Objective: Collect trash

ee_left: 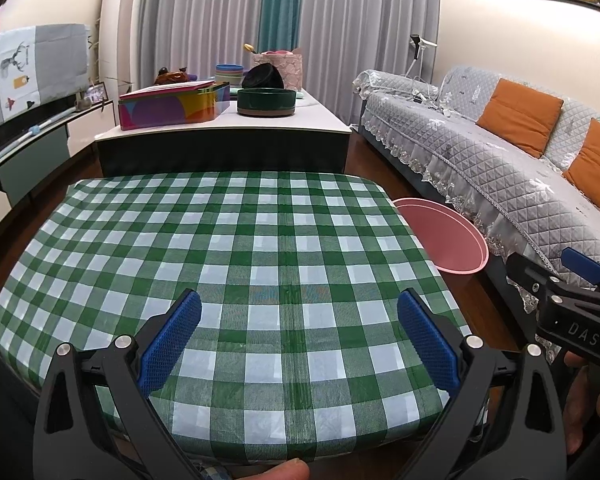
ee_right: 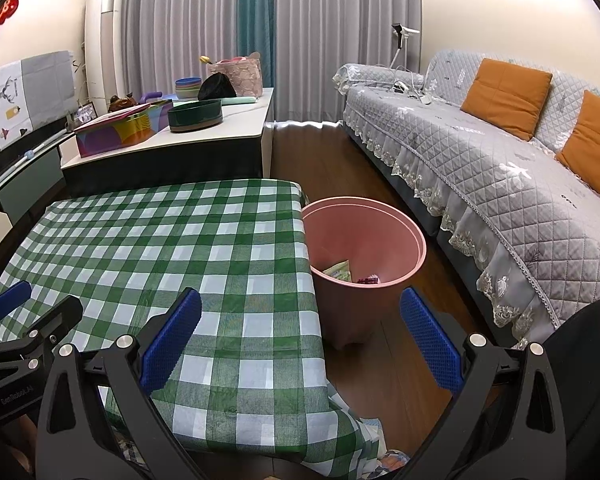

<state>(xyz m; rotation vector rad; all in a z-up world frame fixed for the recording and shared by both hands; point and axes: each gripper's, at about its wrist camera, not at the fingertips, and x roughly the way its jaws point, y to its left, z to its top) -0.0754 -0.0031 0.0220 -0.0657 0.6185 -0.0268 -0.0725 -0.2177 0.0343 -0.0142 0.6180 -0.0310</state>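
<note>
A pink trash bin [ee_right: 364,236] stands on the floor at the right side of the green checked table [ee_right: 172,248]. Inside it lie a green wrapper [ee_right: 338,270] and a red wrapper [ee_right: 368,279]. The bin's rim also shows in the left wrist view [ee_left: 444,236] beyond the table [ee_left: 220,248]. My left gripper [ee_left: 299,334] is open and empty above the table's near edge. My right gripper [ee_right: 300,334] is open and empty over the table's right corner, short of the bin. Each gripper shows at the edge of the other's view.
A grey quilted sofa [ee_right: 500,168] with orange cushions runs along the right. A low white cabinet [ee_right: 180,140] behind the table carries a colourful tin [ee_right: 120,128], a dark round bowl [ee_right: 196,116] and other items. Wooden floor lies between bin and sofa.
</note>
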